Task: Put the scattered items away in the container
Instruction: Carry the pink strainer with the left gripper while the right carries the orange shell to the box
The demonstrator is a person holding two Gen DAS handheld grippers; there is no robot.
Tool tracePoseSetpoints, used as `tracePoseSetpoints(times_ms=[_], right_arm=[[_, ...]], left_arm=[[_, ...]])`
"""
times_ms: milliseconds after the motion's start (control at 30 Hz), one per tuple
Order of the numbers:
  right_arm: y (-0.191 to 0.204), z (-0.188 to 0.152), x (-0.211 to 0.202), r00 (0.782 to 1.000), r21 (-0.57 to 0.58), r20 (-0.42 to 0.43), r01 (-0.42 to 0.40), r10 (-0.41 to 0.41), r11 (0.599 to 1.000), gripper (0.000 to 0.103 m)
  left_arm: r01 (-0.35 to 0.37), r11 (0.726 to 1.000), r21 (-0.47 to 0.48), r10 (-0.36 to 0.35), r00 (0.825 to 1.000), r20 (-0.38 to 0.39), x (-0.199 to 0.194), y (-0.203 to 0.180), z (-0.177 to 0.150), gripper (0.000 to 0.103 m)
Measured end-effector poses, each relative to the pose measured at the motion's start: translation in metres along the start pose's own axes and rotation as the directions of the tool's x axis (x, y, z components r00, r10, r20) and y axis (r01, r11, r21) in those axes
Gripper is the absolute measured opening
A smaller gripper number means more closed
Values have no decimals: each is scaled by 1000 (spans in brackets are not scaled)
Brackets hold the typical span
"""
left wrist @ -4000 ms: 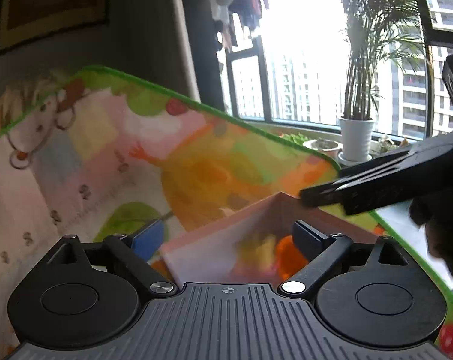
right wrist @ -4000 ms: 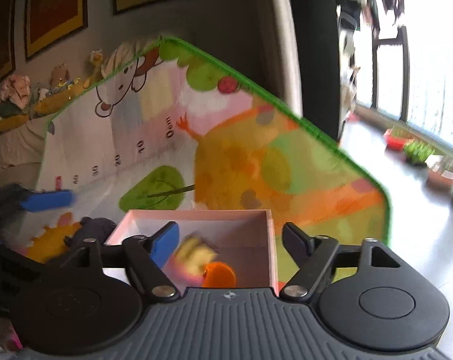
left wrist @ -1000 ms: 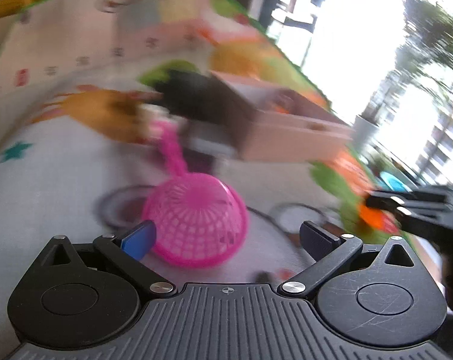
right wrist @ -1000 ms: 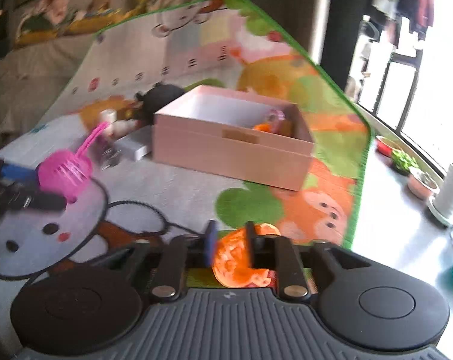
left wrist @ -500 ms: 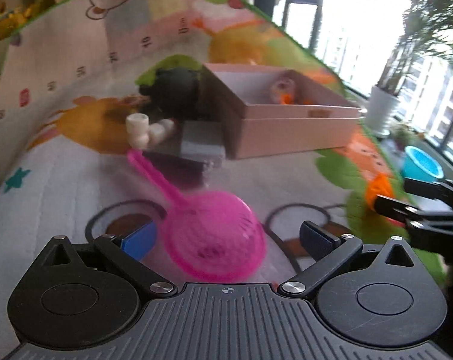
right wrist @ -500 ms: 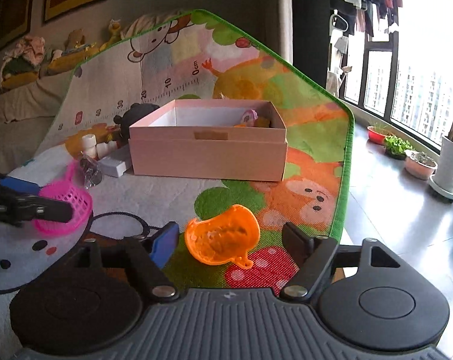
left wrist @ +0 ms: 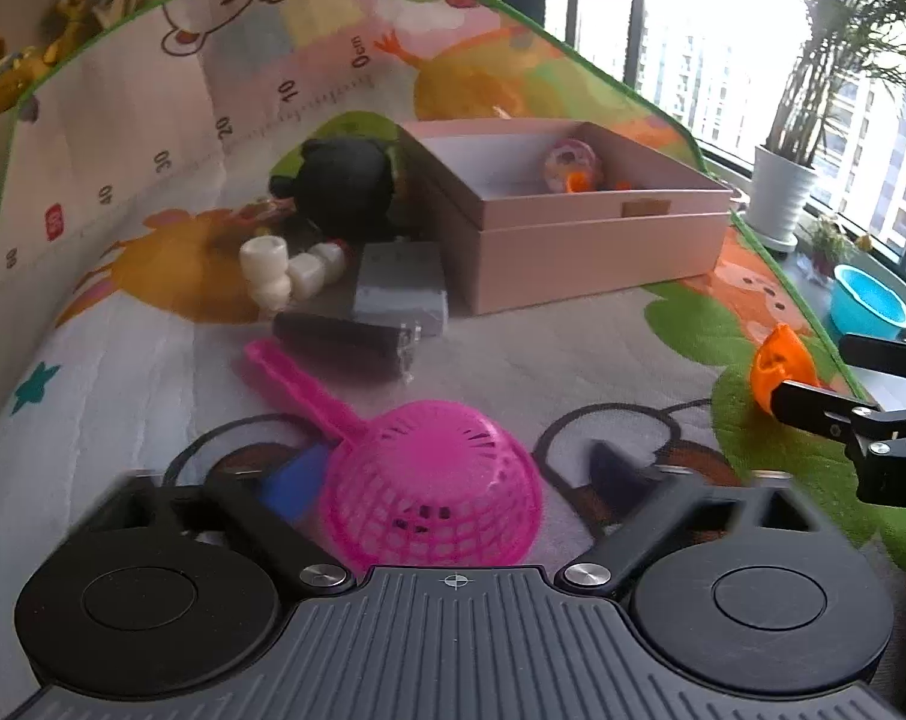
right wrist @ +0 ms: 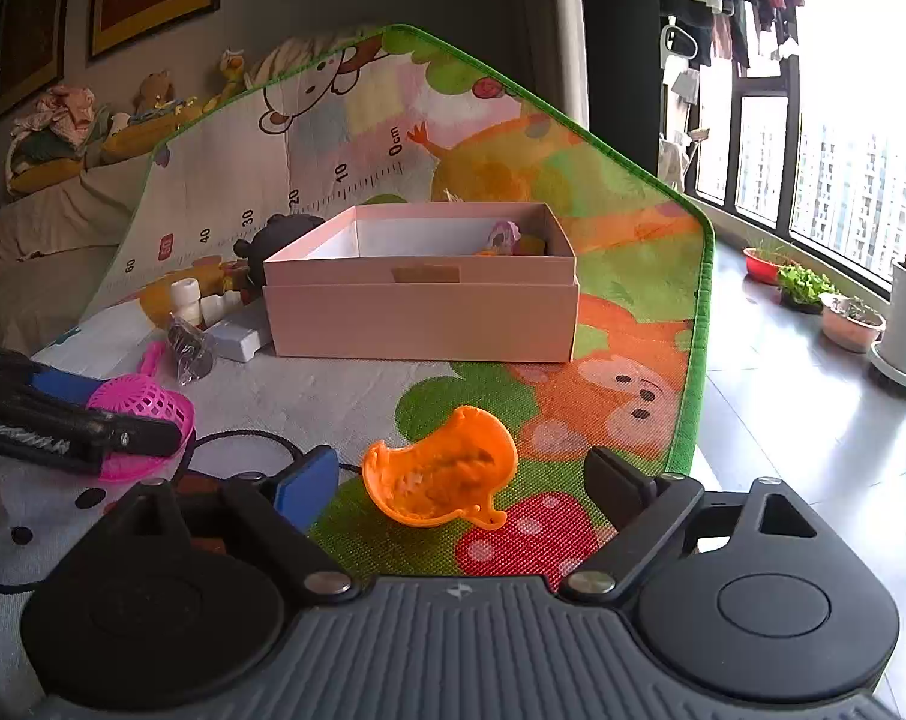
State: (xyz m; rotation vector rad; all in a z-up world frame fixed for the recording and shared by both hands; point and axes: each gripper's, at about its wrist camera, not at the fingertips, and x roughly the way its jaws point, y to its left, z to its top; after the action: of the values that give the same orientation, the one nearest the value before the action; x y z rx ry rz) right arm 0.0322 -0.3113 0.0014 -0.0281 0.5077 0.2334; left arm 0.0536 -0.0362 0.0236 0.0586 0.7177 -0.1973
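Straddling an orange duck mould point(right wrist: 441, 468) it gripped a second ago, the right gripper point(right wrist: 462, 480) now gapes wide and empty; the toy lies loose on the play mat point(right wrist: 633, 240), needing a fresh grasp. The left gripper point(left wrist: 447, 468), equally open, brackets an upturned pink sieve point(left wrist: 432, 492). Beyond, grey boxes point(left wrist: 399, 288), small bottles point(left wrist: 291, 270) and a black plush point(left wrist: 339, 186) crowd the pink box point(right wrist: 423, 306).

Both wrist views look low across the mat point(left wrist: 153, 324), sharing the pink box point(right wrist: 423, 312).

Cartoon play mat point(right wrist: 345, 396), scattered toys, pink box point(right wrist: 420, 315)
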Motion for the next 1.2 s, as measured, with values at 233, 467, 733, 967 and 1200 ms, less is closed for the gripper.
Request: tracePoseSetpoints(times_ms=[233,467,733,967,1200], right_arm=[[2,1,3,1000,-7,-26,11,-11,1000,93],[12,7,8,997,-83,-73,-11,5,997,93],[15,21,31,983,-100,-184,-6,-13,995,77],[15,17,17,981,-78,-195,-20,5,997,53],[22,15,-1,986,-105,-167,-29,11,994,53]], left_arm=[[14,1000,-24,-14,1000,-2,-9,10,-4,71],[52,999,3,-52,999,-5,-28,11,-20,71],[86,996,-3,-86,996,10,-38,12,-28,71],[94,996,-9,-94,996,13,-38,13,-30,77],[53,998,25,-53,999,4,-35,6,-31,78]])
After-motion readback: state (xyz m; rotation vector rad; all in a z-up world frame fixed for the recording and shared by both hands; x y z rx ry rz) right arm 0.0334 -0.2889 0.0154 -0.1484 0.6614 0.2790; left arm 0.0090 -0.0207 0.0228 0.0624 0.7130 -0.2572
